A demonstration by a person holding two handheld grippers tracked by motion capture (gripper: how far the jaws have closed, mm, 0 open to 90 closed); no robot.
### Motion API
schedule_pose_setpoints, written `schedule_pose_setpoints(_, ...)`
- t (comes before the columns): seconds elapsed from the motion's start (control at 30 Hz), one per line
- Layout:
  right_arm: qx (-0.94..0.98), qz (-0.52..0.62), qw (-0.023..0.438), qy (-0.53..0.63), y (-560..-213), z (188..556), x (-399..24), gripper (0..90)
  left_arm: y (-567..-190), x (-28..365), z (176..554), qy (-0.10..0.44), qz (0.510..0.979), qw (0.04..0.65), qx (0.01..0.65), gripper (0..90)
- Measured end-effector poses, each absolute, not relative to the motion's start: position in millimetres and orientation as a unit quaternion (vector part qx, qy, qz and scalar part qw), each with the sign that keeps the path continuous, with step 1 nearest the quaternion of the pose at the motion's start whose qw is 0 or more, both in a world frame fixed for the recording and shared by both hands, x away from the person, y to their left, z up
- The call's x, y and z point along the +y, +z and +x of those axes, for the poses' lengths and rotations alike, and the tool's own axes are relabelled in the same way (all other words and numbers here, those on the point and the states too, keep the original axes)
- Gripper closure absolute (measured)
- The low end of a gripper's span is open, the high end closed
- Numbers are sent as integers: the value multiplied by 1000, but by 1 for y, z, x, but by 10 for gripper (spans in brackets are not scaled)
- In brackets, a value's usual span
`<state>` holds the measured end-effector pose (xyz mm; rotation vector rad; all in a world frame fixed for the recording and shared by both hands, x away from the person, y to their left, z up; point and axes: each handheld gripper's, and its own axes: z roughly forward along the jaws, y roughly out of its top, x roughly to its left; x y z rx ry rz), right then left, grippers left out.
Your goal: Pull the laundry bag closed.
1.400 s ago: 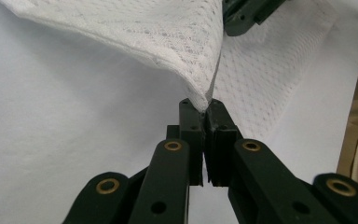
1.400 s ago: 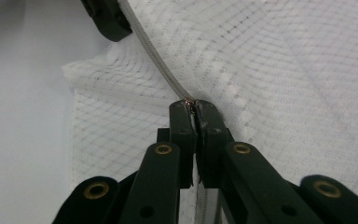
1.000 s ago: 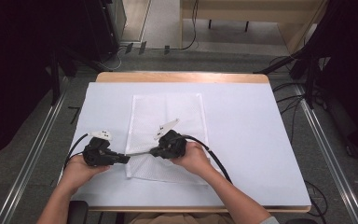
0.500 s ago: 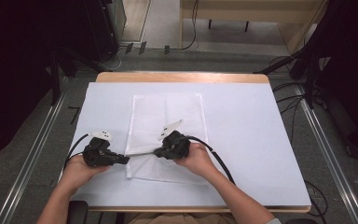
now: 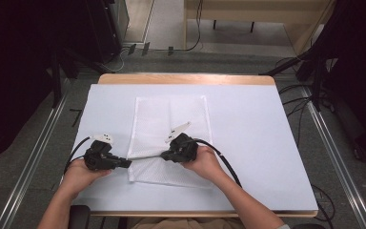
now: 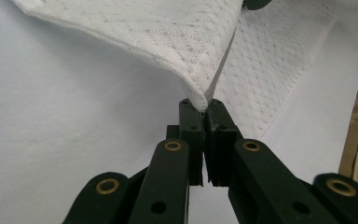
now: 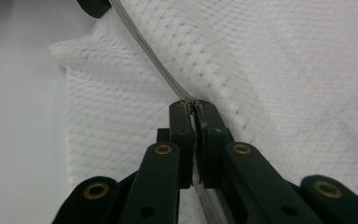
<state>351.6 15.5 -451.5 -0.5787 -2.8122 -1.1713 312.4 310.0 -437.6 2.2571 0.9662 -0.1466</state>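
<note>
1. White mesh bag lies flat on white table cover, centre-left, near edge lifted.
2. L gripper at near-left: jaws closed, pinching bag corner by grey zipper.
3. R gripper near centre: jaws clamped on zipper; strip taut btwn grippers.

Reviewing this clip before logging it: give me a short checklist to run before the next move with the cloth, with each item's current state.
1. Left tool shut on cloth edge: ok.
2. Right tool shut on the same edge: ok.
3. Edge taut between tools: ok, it runs straight.
4. Far part of cloth flat on table: ok.
5. Grip depth enough to hold: cannot tell.
</note>
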Motion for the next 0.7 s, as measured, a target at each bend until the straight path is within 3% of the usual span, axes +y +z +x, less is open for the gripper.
schedule_pose_setpoints(0.7, -908, -204, 19, -367, -452, 354, -7, 883, -438, 311, 312, -62, 863, 336, 371, 875)
